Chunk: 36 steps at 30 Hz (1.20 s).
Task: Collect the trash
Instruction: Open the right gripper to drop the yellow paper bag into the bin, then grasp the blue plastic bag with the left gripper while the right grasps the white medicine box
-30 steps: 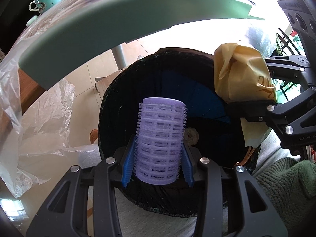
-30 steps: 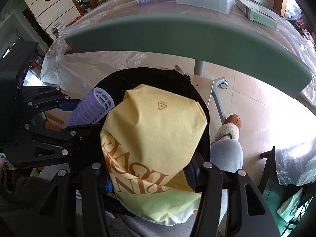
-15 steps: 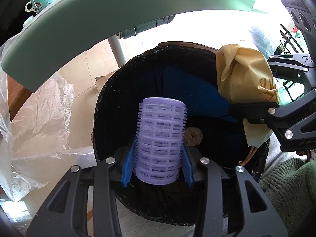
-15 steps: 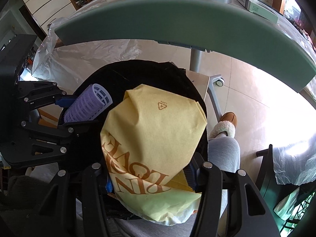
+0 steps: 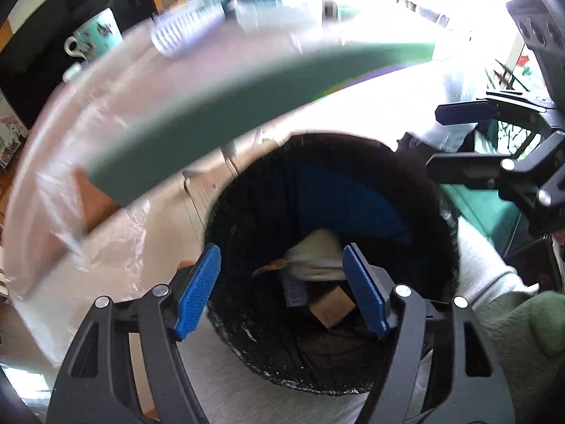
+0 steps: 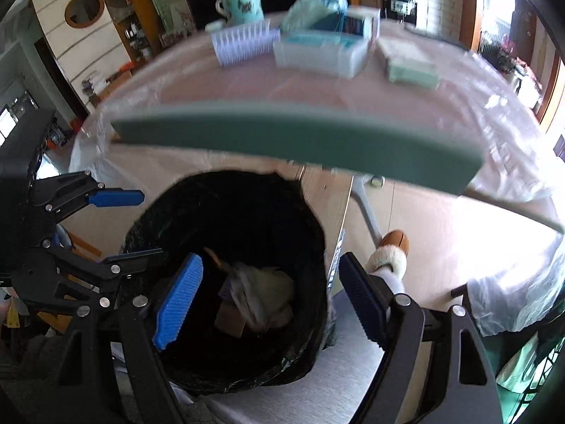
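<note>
While poised over the bin, both tongs empty:

Left gripper (image 5: pixel 282 282): black frame with blue ribbed pads, jaws well apart and just opened further; nothing between the pads, nothing touched. Aimed steeply down into the bin mouth.

Right gripper (image 6: pixel 270 291): same black-and-blue build, jaws likewise spread and just opened further; nothing gripped, pads clear of everything. Seen also from the left wrist view at the upper right, its fingers parted above the bin's far rim.

Bin: round bin lined with a black plastic bag (image 6: pixel 310 219), standing on the floor below the table edge, directly under both tongs.

Trash in the bin: crumpled pale yellow paper bag (image 6: pixel 268 293) lying at the bottom, over a small brown cardboard piece (image 6: pixel 231 321); a lilac patch (image 5: pixel 295 291) just beside the cardboard (too dark and blurred to tell what it is).

Table: green-edged tabletop under a clear plastic sheet (image 6: pixel 300 130), above and beyond the bin.

On the table: lilac ribbed hair roller (image 6: pixel 243 44) lying on its side, a clear plastic box with teal contents (image 6: pixel 321 51) just to its right, a flat pale green box (image 6: pixel 409 63) further right, a teal patterned mug (image 6: pixel 242 5) behind the roller.

Person: a tan slipper with fleece cuff (image 6: pixel 393 247) on the floor right of the bin, a green knitted sleeve (image 5: pixel 522 335) by the left gripper.
</note>
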Each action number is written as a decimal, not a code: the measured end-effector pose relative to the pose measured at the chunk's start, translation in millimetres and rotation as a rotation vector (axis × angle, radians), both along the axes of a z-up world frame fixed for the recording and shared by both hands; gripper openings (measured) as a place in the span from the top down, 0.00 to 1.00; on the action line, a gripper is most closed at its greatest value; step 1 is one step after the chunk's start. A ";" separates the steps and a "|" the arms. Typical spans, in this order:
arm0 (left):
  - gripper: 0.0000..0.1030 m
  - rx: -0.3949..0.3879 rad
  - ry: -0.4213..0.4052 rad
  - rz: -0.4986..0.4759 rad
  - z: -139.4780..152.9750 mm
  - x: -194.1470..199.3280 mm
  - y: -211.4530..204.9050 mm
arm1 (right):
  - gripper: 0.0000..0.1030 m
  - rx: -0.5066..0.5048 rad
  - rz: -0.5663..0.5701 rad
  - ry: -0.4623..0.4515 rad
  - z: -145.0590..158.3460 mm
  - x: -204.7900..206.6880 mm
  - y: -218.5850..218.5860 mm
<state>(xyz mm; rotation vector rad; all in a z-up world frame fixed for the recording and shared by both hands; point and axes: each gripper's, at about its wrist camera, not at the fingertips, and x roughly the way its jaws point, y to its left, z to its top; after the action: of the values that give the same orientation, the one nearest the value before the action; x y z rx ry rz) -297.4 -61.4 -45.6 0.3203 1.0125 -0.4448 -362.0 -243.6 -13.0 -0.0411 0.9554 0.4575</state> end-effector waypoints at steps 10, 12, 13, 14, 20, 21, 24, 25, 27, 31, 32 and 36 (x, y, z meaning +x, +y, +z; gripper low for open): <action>0.02 -0.284 -0.383 0.119 123.3 6.4 33.9 | 0.04 0.126 -0.172 -0.494 109.5 -1.7 -43.3; 0.02 -0.286 -0.419 0.147 133.2 18.4 34.5 | 0.04 0.149 -0.193 -0.479 115.5 14.7 -46.4; 0.02 -0.274 -0.412 0.142 135.1 25.4 32.4 | 0.04 0.154 -0.191 -0.462 116.8 24.1 -47.8; 0.02 -0.268 -0.405 0.130 134.9 30.6 30.1 | 0.04 0.157 -0.186 -0.440 118.0 34.4 -47.7; 0.02 -0.151 -0.400 0.102 120.6 70.8 10.9 | 0.04 0.136 -0.142 -0.314 106.9 80.2 -27.4; 0.02 -0.140 -0.400 0.092 117.9 75.2 9.1 | 0.04 0.133 -0.143 -0.293 102.2 86.5 -23.9; 0.02 -0.134 -0.370 0.080 111.1 92.5 8.0 | 0.04 0.135 -0.164 -0.246 90.9 100.9 -18.8; 0.02 -0.137 -0.359 0.078 109.7 98.9 7.4 | 0.04 0.131 -0.171 -0.240 88.0 105.8 -17.5; 0.02 -0.138 -0.336 0.089 107.1 115.3 5.8 | 0.04 0.084 -0.205 -0.233 82.0 120.8 -15.1; 0.02 -0.184 -0.271 0.102 105.8 147.5 3.9 | 0.04 0.025 -0.242 -0.201 68.3 143.9 -14.7; 0.02 -0.209 -0.242 0.108 105.7 159.5 3.2 | 0.04 0.021 -0.251 -0.183 64.2 150.1 -16.3; 0.02 -0.314 -0.130 0.113 107.6 199.1 -3.7 | 0.04 0.019 -0.287 -0.132 50.4 168.2 -25.7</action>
<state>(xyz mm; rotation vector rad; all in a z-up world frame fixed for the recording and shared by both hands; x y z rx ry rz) -98.4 -65.1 62.0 0.0100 0.8148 -0.4669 -193.8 -269.3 37.4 0.0817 0.8118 0.1957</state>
